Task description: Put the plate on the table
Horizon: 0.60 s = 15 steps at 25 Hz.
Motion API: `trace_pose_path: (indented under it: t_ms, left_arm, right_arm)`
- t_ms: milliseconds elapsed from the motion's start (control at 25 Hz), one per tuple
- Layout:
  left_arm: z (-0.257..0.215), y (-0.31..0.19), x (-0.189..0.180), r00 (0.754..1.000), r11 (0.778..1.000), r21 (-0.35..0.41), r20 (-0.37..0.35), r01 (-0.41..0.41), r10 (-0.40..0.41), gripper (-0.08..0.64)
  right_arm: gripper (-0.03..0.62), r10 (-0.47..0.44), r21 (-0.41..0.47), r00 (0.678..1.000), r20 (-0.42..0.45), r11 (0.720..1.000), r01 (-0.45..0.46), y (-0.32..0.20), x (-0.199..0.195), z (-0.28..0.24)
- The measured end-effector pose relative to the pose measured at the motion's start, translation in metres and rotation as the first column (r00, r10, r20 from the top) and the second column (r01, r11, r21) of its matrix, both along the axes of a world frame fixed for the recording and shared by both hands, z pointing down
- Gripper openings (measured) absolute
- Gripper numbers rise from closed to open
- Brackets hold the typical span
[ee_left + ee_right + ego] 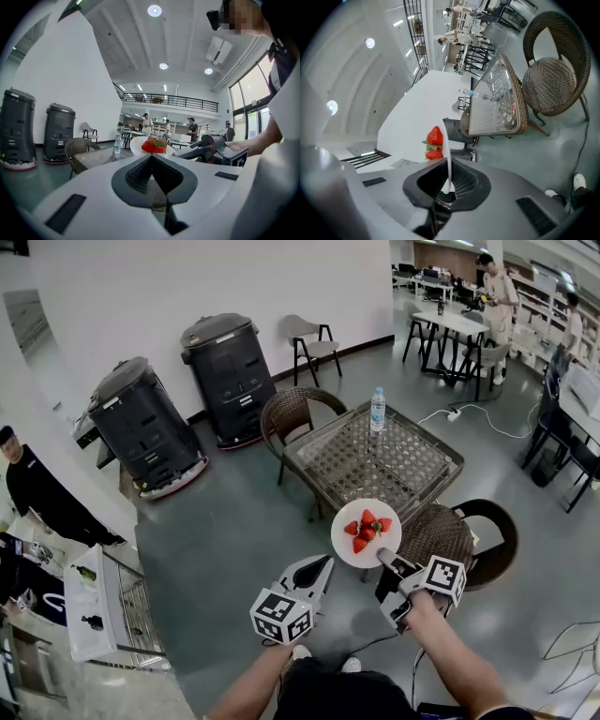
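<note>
A white plate (349, 545) carrying several strawberries (367, 527) hangs in the air above a wicker chair (448, 536), just short of the near edge of the glass-topped wicker table (410, 486). My right gripper (383, 558) is shut on the plate's near rim. In the right gripper view the plate (446, 149) shows edge-on between the pads of that gripper (448, 183), with the strawberries (434, 143) to its left. My left gripper (322, 565) hovers left of the plate, shut and empty. Its view shows the strawberries (154, 146) ahead.
A water bottle (378, 410) stands on the table's far side. A second wicker chair (291, 412) is at the table's left. Two dark grey machines (231, 376) (145, 430) stand by the wall. A person (42, 493) and a wire cart (105, 607) are on the left.
</note>
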<state>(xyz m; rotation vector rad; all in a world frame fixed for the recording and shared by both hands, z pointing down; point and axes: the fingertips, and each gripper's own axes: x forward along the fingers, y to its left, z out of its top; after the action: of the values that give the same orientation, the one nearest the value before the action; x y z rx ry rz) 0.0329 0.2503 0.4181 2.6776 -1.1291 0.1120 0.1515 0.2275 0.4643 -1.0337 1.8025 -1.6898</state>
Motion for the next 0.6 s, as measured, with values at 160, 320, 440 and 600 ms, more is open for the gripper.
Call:
trace_pose_path:
  t_ms: [160,320,440,600]
  left_arm:
    - [-0.002,-0.004,0.007,1.0,1.0,0.002,-0.003,0.012,-0.012,0.006]
    - [0.001,-0.011,0.01,1.0,1.0,-0.004,-0.006,0.024,-0.024,0.006]
    - [0.006,-0.021,0.003,0.999,0.999,-0.012,-0.008,0.039,-0.039,0.006]
    - [0.009,-0.04,-0.004,0.999,0.999,-0.013,-0.01,0.044,-0.044,0.006]
  right_arm:
    - [0.018,-0.011,0.008,1.0,-0.009,1.0,0.011,-0.004,0.01,-0.003]
    - [0.018,-0.014,0.008,1.0,-0.017,1.0,0.014,-0.011,0.018,-0.002]
    - [0.018,-0.017,0.006,1.0,-0.014,1.0,0.017,-0.02,0.015,0.0]
    - [0.018,-0.02,0.008,0.999,-0.027,1.0,0.02,-0.039,0.011,0.003]
